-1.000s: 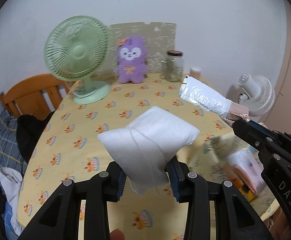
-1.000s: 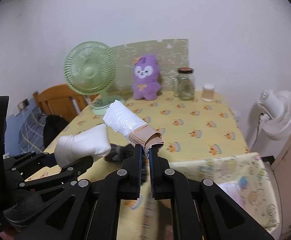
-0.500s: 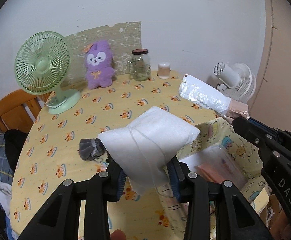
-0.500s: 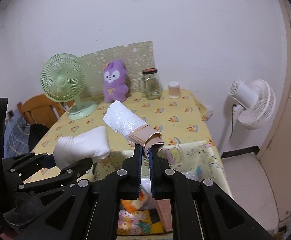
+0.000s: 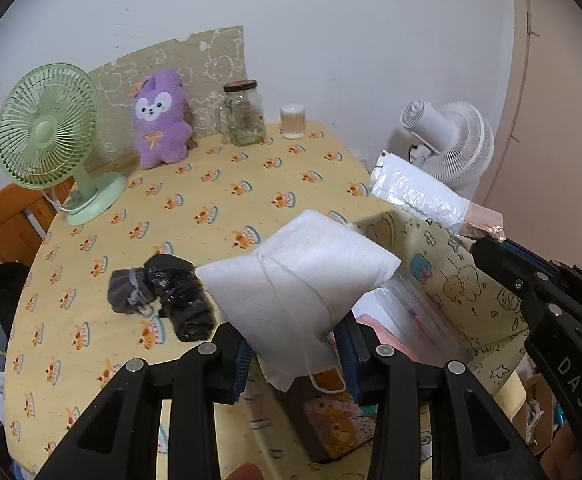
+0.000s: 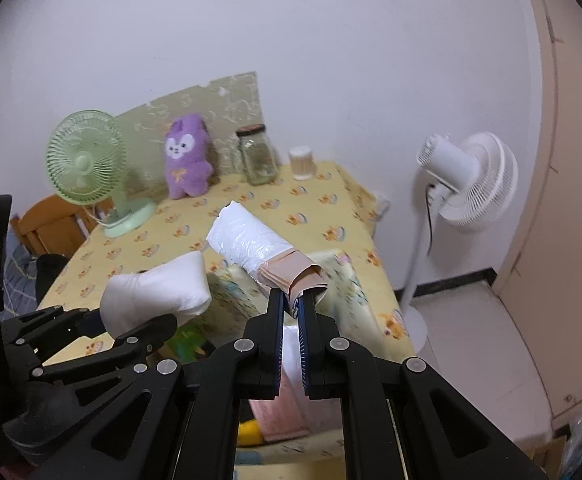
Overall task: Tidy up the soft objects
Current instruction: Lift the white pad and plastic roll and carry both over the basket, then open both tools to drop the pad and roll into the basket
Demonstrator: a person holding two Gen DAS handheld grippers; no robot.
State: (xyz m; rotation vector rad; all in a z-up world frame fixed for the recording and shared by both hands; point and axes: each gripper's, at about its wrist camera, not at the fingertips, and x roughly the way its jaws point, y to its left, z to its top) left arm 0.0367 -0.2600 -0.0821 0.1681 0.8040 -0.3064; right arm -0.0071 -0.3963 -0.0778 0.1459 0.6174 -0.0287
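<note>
Two claws are in view, each clamped on a soft bundle above the near edge of the table (image 5: 219, 184). The left claw (image 5: 295, 354) grips a white folded cloth pad (image 5: 299, 276) by its lower end; the pad bulges up and forward out of the jaws, with a thin string looped around its middle. The right claw (image 6: 291, 306) has its jaws pressed almost together on the tan taped end of a white plastic-wrapped roll (image 6: 247, 240), which sticks out ahead of the jaws and slants up to the left.

Seen from the right wrist, the left claw (image 6: 91, 320) and its pad (image 6: 157, 294) sit to the left of the right claw and a little lower. From the left wrist, the right claw (image 5: 477, 246) comes in from the right edge, its roll (image 5: 415, 194) above and to the right of the pad.

Below and just beyond both claws hangs a yellow cartoon-print bag (image 5: 443, 264) (its mouth seems open, with clear-wrapped packets inside). To the left of the left claw, a dark sock bundle (image 5: 163, 294) lies on the tablecloth. Far ahead stand a green desk fan (image 5: 49, 132), a purple plush toy (image 5: 161, 120), a glass jar (image 5: 245, 112) and a small container (image 5: 293, 122). A white standing fan (image 6: 467, 180) is off to the right of the right claw, on the floor.
</note>
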